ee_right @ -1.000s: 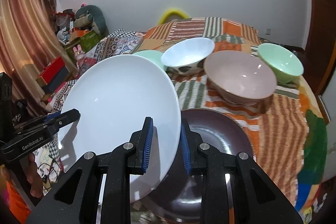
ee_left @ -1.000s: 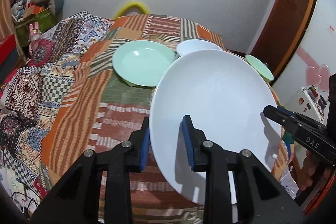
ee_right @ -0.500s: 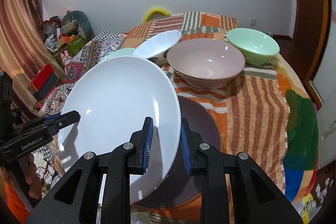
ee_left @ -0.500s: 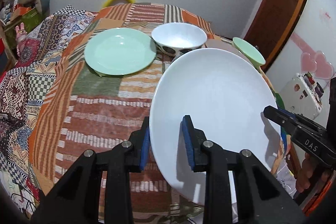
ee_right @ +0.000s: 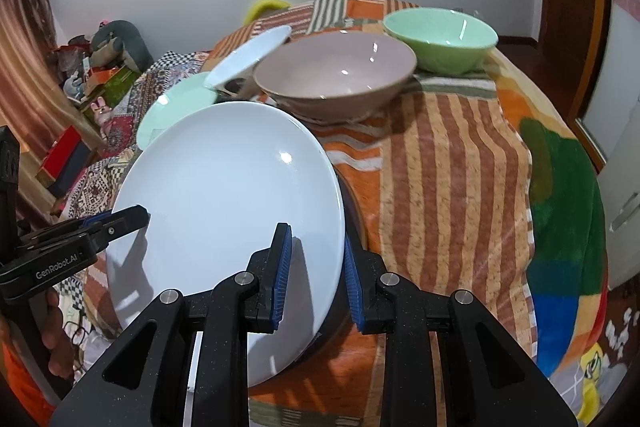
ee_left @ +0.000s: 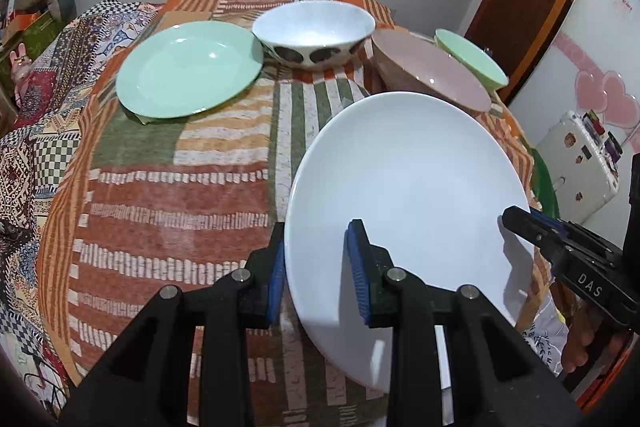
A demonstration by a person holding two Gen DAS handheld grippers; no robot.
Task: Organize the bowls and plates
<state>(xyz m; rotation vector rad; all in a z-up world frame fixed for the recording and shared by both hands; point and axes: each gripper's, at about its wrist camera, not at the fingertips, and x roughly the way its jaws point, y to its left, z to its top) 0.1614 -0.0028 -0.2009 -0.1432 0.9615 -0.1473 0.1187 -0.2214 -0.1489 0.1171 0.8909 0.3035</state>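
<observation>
White plate: we hold the white plate (ee_left: 404, 183) by opposite edges, tilted above the patchwork cloth (ee_left: 168, 195) on the table; its rim runs between both pairs of blue pads.
Left gripper: our left gripper (ee_left: 316, 267) has the plate's left rim in its gap, one pad under the plate and one on its upper face; clenched on the rim.
Right gripper: our right gripper (ee_right: 316, 271) takes the plate's right rim the same way, jaws nearly closed and grasping it.
Left view only: we see the mint plate (ee_left: 188, 67) whole and flat on the cloth, with the white spotted bowl (ee_left: 314, 35) just beside it, the bowl's dark spots plain.
Right view only: we see a dark plate (ee_right: 352, 227) lying directly beneath the white plate, mostly hidden by it; the pink bowl (ee_right: 336, 75) and mint bowl (ee_right: 440, 35) show their open insides here.
Shared: each view catches the other gripper's tip at the plate's far edge, with fingers of a hand (ee_left: 580, 339) below it.
</observation>
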